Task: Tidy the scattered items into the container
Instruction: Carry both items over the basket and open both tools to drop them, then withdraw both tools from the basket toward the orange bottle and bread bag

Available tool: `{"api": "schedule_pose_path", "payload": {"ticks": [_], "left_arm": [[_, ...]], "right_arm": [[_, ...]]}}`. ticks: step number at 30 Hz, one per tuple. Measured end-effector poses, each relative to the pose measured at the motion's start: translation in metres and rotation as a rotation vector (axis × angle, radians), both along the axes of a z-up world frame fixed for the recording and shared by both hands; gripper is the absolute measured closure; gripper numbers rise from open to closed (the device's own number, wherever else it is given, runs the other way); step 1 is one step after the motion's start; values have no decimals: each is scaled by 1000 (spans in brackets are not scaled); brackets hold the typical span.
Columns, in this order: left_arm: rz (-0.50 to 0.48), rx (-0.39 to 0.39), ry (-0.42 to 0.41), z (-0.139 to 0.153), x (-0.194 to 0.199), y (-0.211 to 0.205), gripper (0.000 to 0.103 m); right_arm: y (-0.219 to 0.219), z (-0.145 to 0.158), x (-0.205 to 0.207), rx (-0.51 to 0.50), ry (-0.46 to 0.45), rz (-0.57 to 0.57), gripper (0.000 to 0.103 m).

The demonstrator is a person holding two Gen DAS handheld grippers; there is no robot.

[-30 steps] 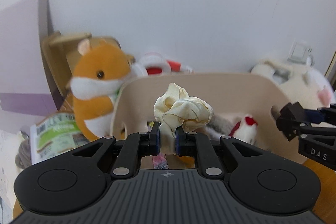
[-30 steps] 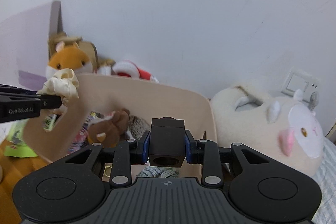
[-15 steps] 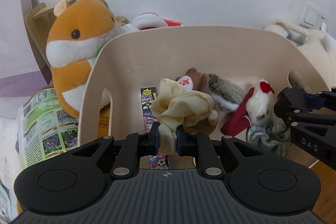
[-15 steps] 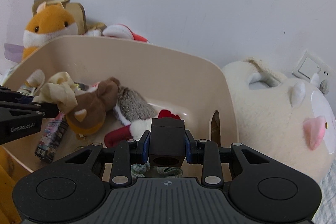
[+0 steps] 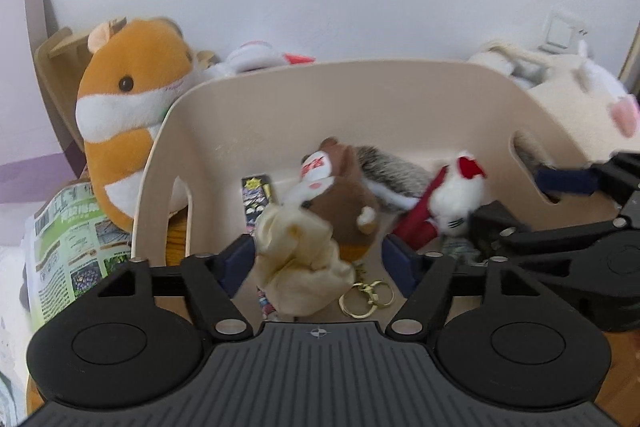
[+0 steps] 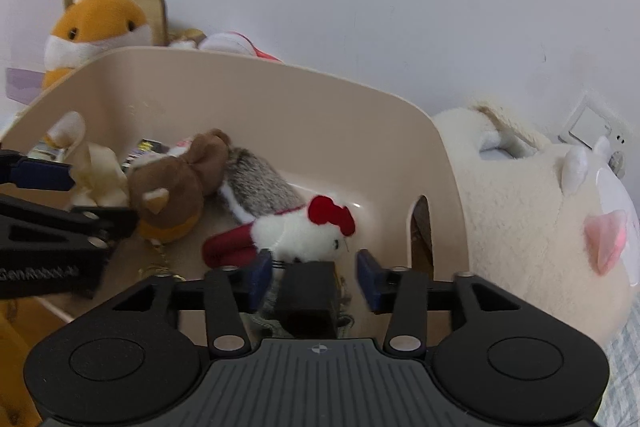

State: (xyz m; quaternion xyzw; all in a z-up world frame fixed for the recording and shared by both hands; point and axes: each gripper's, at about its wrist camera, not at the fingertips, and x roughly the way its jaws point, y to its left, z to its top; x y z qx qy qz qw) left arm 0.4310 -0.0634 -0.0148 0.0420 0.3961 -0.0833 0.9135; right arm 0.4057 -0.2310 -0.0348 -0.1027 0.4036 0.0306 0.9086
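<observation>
The beige container point(image 5: 360, 99) holds a brown plush point(image 5: 348, 203), a grey furry toy point(image 5: 392, 175), a white and red plush point(image 5: 456, 199), a printed card point(image 5: 256, 195) and a key ring point(image 5: 368, 299). My left gripper point(image 5: 318, 261) is open over the container; the cream cloth point(image 5: 300, 275) lies between its jaws, leaning on the left one. My right gripper point(image 6: 314, 277) is open too; the black cube point(image 6: 306, 299) sits between its jaws, apart from both, above a checked cloth. The container point(image 6: 280, 107) also shows in the right wrist view.
An orange hamster plush point(image 5: 128, 115) stands left of the container beside a green leaflet point(image 5: 68, 243). A big cream plush point(image 6: 540, 219) lies right of it, under a wall socket point(image 6: 588, 123). A white and red plush point(image 5: 260, 55) sits behind, against the wall.
Both grippers have opened inside the container. The cream cloth has dropped free of the left jaws, and the black cube has been let go by the right jaws.
</observation>
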Motion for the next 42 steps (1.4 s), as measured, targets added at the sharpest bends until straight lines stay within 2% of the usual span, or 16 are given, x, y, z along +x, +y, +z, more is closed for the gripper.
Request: {"api": "schedule_pose_path", "payload": {"ticks": [1, 3, 6, 9, 20, 25, 35, 42], "left_arm": [[0, 3, -17, 4, -3, 0, 22], [-8, 6, -48, 11, -10, 1, 18], [-9, 0, -62, 22, -16, 2, 18], [-8, -24, -66, 33, -24, 6, 18], [10, -51, -95, 58, -67, 20, 18], [10, -31, -123, 63, -97, 28, 18], [31, -35, -197, 72, -169, 42, 17], [27, -21, -234, 60, -216, 42, 17]], "right_arm": [[0, 4, -4, -9, -20, -9, 25], [-1, 11, -10, -21, -52, -12, 25], [-6, 23, -18, -6, -71, -19, 23], [-8, 33, -26, -5, -96, -24, 14], [-9, 61, -65, 5, -153, -21, 10], [-11, 71, -94, 21, -181, -41, 1], [-9, 82, -171, 64, -265, -58, 0], [-13, 71, -224, 87, -308, -79, 0]]}}
